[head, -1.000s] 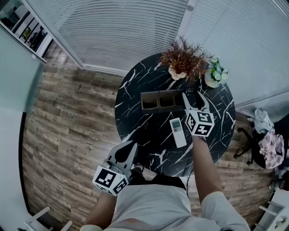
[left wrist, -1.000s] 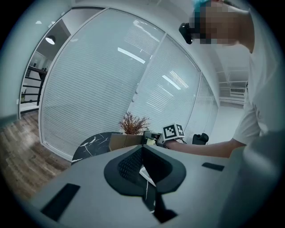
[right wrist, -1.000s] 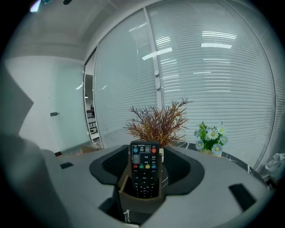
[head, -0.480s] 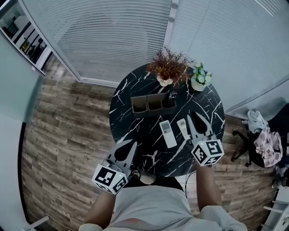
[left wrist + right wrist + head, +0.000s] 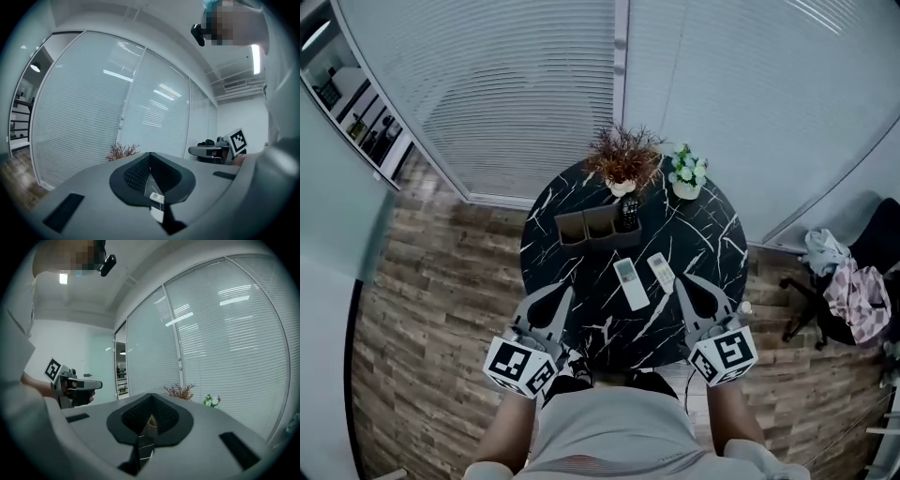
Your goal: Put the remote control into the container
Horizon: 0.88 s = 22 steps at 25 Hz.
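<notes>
Two white remote controls lie flat on the black marbled surface (image 5: 703, 234), in the middle of the head view: a longer one (image 5: 630, 283) and, just beside it to the right, a shorter one (image 5: 661, 272). Neither is in the container (image 5: 591, 236), which stands behind them, higher in the frame. A dark remote control (image 5: 628, 214) stands upright in its right compartment; the other two compartments look empty to me.

My right claw (image 5: 682, 283) hangs at the lower right of the surface, near the shorter white one but not touching it. Its jaws have just been closing and are now pressed together with nothing between them. My left claw (image 5: 563, 292), at the lower left, also has its jaws together and holds nothing. I think both are held at the near edge so that the surface is free to look at. If a white one is next, the right claw must first open.

A dried plant (image 5: 623, 157) and a small flower pot (image 5: 684, 174) stand close behind the container, so a reach should not go past it. Nothing blocks the way to the white ones.
</notes>
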Each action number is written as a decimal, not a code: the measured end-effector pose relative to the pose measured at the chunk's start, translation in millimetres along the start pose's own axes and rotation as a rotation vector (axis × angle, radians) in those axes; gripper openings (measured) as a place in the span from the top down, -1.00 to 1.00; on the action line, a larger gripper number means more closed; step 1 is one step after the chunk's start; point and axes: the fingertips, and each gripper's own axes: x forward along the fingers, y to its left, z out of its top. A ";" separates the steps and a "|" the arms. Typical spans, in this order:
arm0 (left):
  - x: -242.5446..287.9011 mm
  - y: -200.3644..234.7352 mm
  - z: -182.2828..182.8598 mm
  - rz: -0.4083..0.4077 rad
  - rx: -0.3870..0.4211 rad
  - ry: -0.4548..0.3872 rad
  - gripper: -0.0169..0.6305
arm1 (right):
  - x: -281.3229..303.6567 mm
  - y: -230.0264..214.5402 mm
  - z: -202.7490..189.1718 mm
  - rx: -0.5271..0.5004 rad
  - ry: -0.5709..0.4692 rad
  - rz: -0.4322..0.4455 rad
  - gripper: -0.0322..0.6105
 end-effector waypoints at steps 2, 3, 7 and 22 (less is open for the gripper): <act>0.6 -11.0 5.6 -0.005 0.018 -0.006 0.92 | -8.2 1.0 1.5 0.001 -0.005 0.003 0.86; 0.9 -15.7 7.1 -0.008 0.027 -0.007 0.92 | -10.4 0.0 2.1 0.008 -0.009 0.002 0.86; 2.4 -24.9 8.3 -0.007 0.048 0.000 0.92 | -12.2 -7.9 7.4 0.022 -0.017 -0.013 0.86; 4.9 -19.5 7.0 0.007 0.050 -0.001 0.92 | -2.6 -22.6 -0.5 0.014 0.049 -0.049 0.86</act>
